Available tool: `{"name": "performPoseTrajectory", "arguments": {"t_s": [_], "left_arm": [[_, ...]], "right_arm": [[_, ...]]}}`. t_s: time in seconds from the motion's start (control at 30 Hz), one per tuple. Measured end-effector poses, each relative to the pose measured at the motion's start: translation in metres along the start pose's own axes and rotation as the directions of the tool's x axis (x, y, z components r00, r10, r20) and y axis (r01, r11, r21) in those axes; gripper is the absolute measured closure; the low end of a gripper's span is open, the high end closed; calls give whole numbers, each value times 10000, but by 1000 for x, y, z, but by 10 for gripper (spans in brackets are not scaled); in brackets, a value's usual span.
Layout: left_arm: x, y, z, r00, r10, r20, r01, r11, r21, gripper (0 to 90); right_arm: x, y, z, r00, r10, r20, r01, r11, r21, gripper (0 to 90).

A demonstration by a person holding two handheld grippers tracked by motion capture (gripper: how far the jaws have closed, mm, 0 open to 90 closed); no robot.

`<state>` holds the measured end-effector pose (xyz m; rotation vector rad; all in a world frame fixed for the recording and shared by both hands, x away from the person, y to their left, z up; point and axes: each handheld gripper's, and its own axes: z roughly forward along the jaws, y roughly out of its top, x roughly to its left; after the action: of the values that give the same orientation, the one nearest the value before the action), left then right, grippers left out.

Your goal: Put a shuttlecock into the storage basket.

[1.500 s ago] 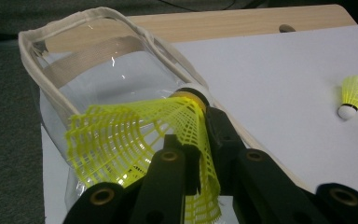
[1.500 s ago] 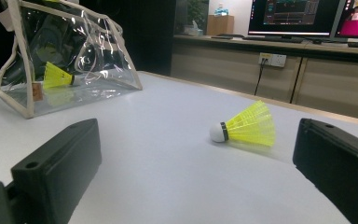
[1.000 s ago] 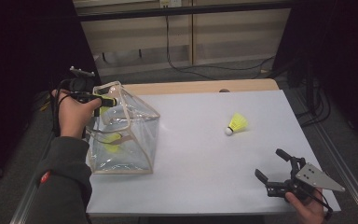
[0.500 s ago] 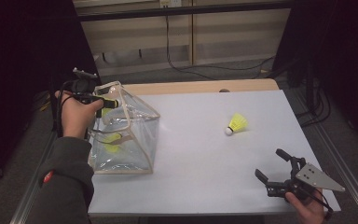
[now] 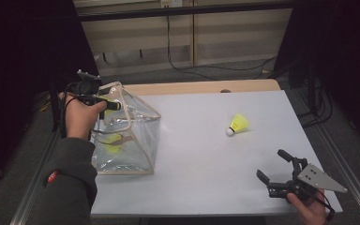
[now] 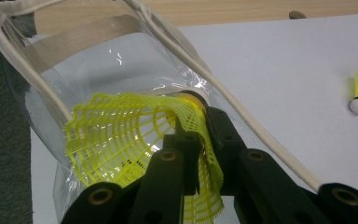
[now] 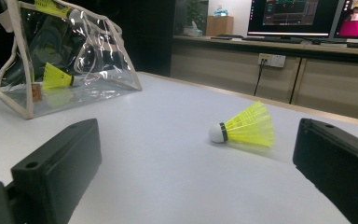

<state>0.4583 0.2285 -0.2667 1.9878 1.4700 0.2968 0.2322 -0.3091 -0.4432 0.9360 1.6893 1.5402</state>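
Loading shuttlecocks into the clear bag [image 5: 130,136] at the left of the worktop [image 5: 201,154], judging by the layout. Left gripper [image 5: 115,106] at the bag's open top, jaws clamped on a yellow shuttlecock [image 6: 135,140], its mesh skirt squashed between them just inside the cloth-trimmed rim. One shuttlecock inside [image 5: 114,143] on the bag's floor. Next, probably: pushing deeper past the rim, then parting the jaws so the load drops rather than snagging on the strap. Right gripper [image 5: 281,176] near the right front corner, jaws spread wide and empty, aimed at the loose shuttlecock [image 5: 238,125] lying on its side. Plenty of bare surface between; the near and right edges close by the right hand.
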Motion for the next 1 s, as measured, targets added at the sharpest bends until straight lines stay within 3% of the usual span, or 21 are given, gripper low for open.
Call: {"name": "performPoseTrajectory", "arguments": {"t_s": [0.47, 0.9, 1.0], "left_arm": [[-2, 0, 2, 10000, 75, -38, -75, 10000, -43, 753], [-1, 1, -1, 10000, 65, -52, -67, 9990, -434, 645], [-1, 1, -1, 9999, 140, -14, -140, 9995, -298, 628]], "right_arm": [[0, 0, 0, 10000, -8, -34, 8, 10000, 37, 8], [0, 0, 0, 10000, -18, -17, 18, 10000, 49, 9], [0, 0, 0, 10000, -50, -19, 50, 10000, 61, 9]]}}
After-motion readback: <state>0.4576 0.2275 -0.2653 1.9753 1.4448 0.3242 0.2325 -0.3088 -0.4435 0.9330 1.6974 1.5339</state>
